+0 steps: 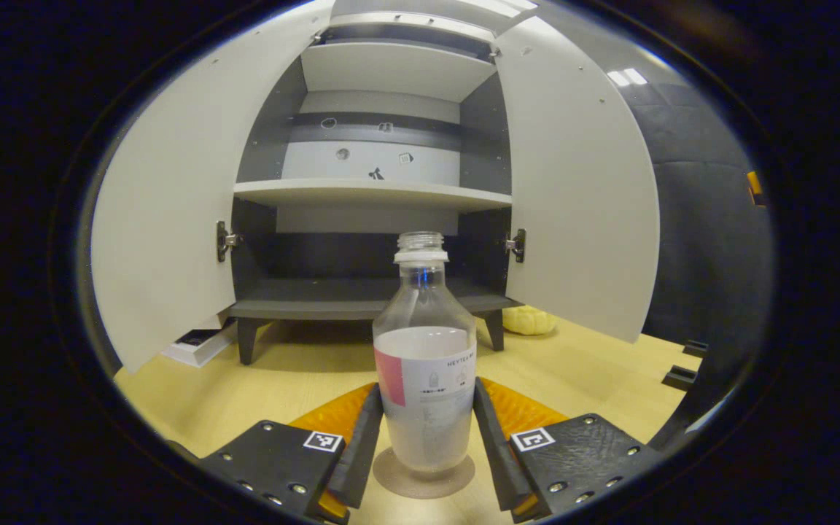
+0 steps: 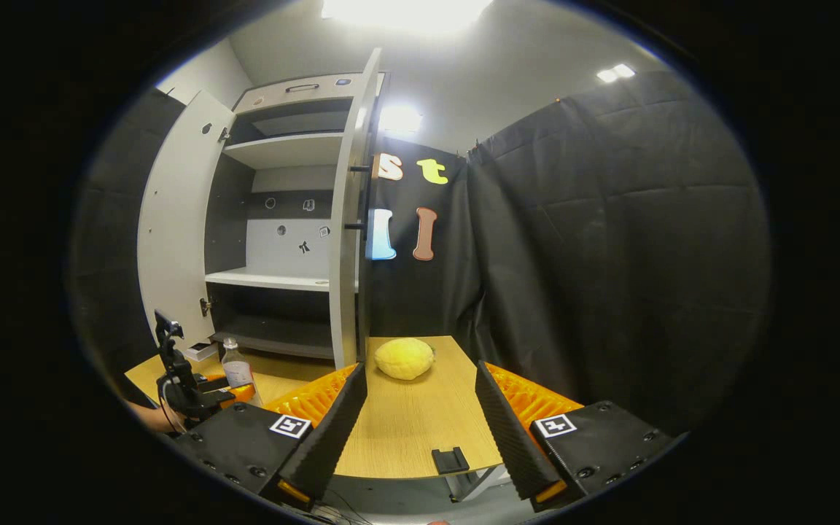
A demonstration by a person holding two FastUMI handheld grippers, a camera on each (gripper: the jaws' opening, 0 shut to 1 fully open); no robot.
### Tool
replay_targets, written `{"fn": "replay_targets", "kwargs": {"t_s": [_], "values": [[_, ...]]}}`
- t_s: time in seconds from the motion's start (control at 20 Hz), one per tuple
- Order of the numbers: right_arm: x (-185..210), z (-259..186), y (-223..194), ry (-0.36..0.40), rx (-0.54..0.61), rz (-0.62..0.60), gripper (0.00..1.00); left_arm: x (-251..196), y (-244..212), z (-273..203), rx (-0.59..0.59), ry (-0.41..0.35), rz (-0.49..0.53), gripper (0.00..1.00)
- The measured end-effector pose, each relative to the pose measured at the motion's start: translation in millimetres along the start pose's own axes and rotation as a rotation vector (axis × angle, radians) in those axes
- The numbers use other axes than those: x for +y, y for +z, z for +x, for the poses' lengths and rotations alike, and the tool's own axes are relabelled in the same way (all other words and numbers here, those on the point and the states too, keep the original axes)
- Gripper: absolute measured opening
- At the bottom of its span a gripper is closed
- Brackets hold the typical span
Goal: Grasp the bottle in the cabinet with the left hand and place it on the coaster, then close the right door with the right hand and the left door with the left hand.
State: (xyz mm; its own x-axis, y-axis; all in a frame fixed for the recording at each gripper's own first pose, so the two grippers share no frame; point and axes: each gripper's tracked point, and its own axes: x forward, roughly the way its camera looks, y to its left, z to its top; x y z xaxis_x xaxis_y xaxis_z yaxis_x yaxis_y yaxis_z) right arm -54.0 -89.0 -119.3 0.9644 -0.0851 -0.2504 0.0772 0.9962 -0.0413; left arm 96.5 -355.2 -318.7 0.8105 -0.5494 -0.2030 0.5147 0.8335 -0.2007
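A clear bottle (image 1: 426,350) with a white and pink label and no cap stands upright on a round grey coaster (image 1: 391,477) on the wooden table. My left gripper (image 1: 426,390) has a finger against each side of the label and is shut on the bottle. Behind it is the cabinet (image 1: 362,299), with its left door (image 1: 165,219) and right door (image 1: 573,189) both swung wide and its shelves bare. In the right gripper view, my right gripper (image 2: 420,408) hangs open over the table's right part, to the right of the right door (image 2: 347,255). The bottle (image 2: 236,368) and left gripper (image 2: 201,397) are far left.
A yellow lumpy fruit-like object (image 2: 404,357) lies on the table (image 2: 405,430) beside the right door. A black clip (image 2: 450,459) sits at the table's near edge. A white flat box (image 1: 197,343) lies below the left door. Black cloth walls close the right side.
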Motion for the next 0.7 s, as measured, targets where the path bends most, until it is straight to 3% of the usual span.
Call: {"fn": "replay_targets", "kwargs": {"t_s": [0.15,0.2,0.3,0.35,0.5,0.55,0.6,0.65,0.7], "values": [[3,1,1,0.008,0.005,0.005,0.96,-2,-20,4,0.024,0.005,0.0,0.69],[2,2,3,0.006,0.002,0.01,0.93,-2,-25,3,0.037,0.009,-0.004,0.76],[3,3,3,0.004,0.0,0.023,0.96,-2,-23,2,0.019,0.013,-0.002,0.76],[4,4,3,0.003,0.002,0.028,0.96,-2,-25,0,0.026,0.013,-0.002,0.7],[7,8,5,0.006,0.004,0.04,0.96,0,-25,-1,0.052,0.024,-0.015,0.71],[8,9,7,0.008,0.004,0.043,0.96,2,-24,-3,0.061,0.032,-0.015,0.78],[8,10,12,0.009,-0.005,0.045,0.96,3,-22,-4,0.07,0.034,-0.007,0.73],[8,11,17,0.012,-0.017,0.049,0.95,2,-20,-5,0.076,0.035,0.008,0.87],[9,12,23,0.017,-0.028,0.056,0.96,2,-17,-7,0.08,0.033,0.024,0.88]]}}
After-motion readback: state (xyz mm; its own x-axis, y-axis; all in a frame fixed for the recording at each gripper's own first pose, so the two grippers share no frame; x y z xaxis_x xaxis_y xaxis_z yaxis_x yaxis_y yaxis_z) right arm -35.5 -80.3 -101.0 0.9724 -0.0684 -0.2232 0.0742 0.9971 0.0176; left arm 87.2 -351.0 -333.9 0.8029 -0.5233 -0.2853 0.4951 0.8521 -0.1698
